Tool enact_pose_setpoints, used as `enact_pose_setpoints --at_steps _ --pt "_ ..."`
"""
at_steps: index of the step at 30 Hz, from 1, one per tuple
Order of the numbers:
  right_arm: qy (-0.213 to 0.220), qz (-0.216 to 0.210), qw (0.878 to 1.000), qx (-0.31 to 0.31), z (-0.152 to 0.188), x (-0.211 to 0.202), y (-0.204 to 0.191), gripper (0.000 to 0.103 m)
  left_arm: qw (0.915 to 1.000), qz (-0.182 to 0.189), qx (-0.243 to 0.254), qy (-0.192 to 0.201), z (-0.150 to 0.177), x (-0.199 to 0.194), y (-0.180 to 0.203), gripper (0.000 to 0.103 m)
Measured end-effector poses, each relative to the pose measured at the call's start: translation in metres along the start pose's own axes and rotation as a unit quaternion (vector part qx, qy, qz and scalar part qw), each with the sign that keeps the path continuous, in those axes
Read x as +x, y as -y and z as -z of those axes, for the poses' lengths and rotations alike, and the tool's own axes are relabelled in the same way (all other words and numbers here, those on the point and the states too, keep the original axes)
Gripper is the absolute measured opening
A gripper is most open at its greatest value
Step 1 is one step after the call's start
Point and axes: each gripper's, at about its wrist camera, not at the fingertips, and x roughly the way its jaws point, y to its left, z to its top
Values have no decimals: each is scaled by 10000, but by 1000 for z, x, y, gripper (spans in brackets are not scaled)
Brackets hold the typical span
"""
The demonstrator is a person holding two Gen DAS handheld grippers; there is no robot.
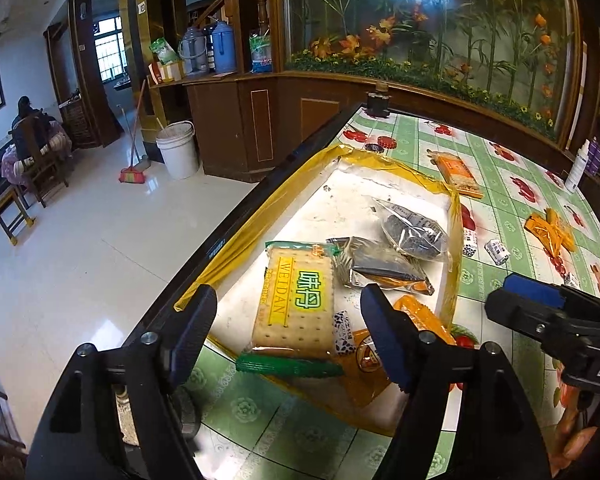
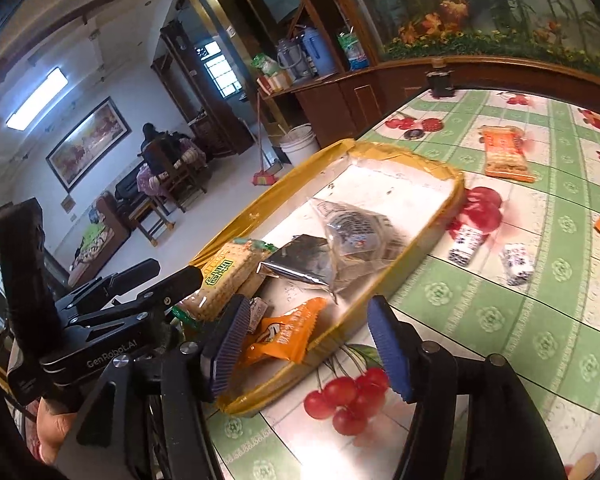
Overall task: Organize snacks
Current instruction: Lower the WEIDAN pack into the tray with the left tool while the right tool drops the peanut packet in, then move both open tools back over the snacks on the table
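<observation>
Left gripper wide, empty, over WEIDAN cracker pack in yellow-rimmed tray. Right gripper wide, empty; orange snack packet at its 10 o'clock, possibly untouched.

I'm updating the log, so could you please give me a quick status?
Left tool and right tool open, empty. Several snacks in tray; candies and orange packets outside. Nothing blocking.
</observation>
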Motion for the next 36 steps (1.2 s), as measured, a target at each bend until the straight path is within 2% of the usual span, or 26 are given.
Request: enact_pose_setpoints --at_steps 5,8,13,23,32,36 --pt "141 9 9996 249 11 -25 17 69 10000 13 70 37 2 -9 9 75" --pt "320 59 9991 282 22 -49 27 69 9999 88 69 43 3 -13 15 79" --pt "615 473 9956 524 42 -88 58 76 9995 250 214 15 6 -17 35 80" --pt "979 1080 9834 1078 78 -153 113 77 9942 739 782 -74 14 -26 100 80" --pt "928 1724 9753 1022 106 -185 132 77 9884 972 1135 -265 27 -27 140 80" --pt "658 1886 9781 580 109 -185 138 77 9860 1001 1283 -357 33 -27 150 80"
